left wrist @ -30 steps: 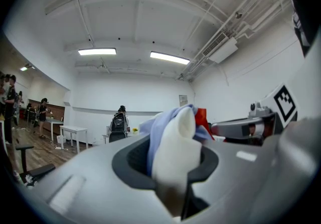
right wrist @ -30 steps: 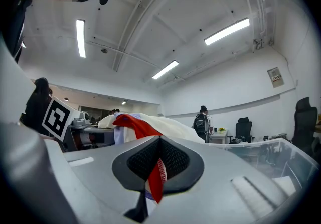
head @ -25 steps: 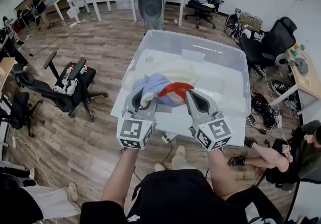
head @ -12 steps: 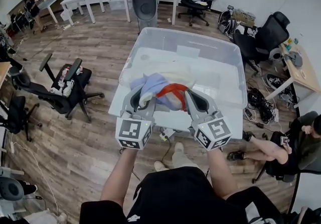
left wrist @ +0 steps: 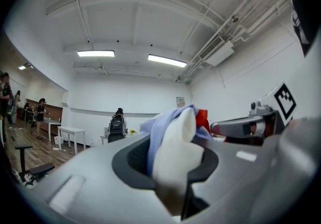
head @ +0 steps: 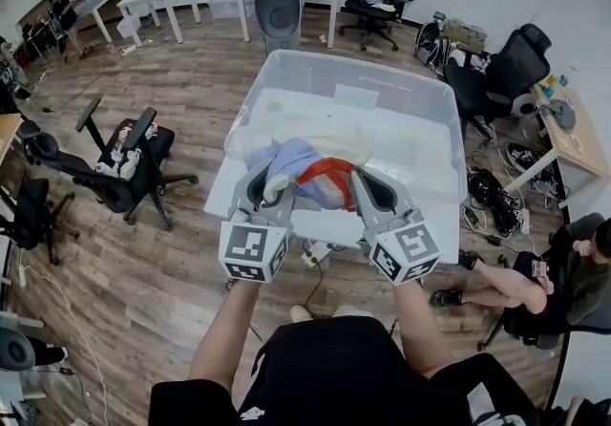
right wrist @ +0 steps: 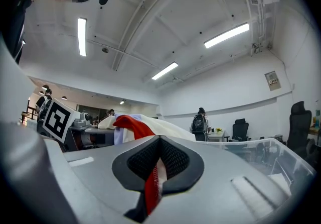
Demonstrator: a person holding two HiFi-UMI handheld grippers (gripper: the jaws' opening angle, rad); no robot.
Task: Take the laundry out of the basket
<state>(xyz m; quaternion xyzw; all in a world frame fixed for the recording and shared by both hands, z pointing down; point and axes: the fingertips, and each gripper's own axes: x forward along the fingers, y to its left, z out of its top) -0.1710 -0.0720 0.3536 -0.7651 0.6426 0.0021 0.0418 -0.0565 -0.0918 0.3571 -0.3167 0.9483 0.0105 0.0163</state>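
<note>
A clear plastic basket (head: 456, 133) stands on a white table (head: 329, 228). Over its near half hangs a bundle of laundry (head: 307, 166) of lavender, cream and red cloth. My left gripper (head: 275, 193) holds the bundle's left side. In the left gripper view that gripper (left wrist: 173, 168) is shut on cream and lavender cloth (left wrist: 175, 142). My right gripper (head: 363, 187) holds the right side. Seen in the right gripper view, it (right wrist: 155, 178) is shut on a strip of red cloth (right wrist: 131, 123). More pale laundry (head: 382, 142) lies in the basket.
A black office chair (head: 124, 152) with clothes on it stands left of the table. More chairs (head: 506, 71) and a desk (head: 573, 142) are at the right. A person (head: 520, 295) sits on the floor at the right. Cables (head: 496, 200) lie beside the table.
The head view has shifted slightly. Both grippers keep the same hold on the bundle and have hardly moved over the basket.
</note>
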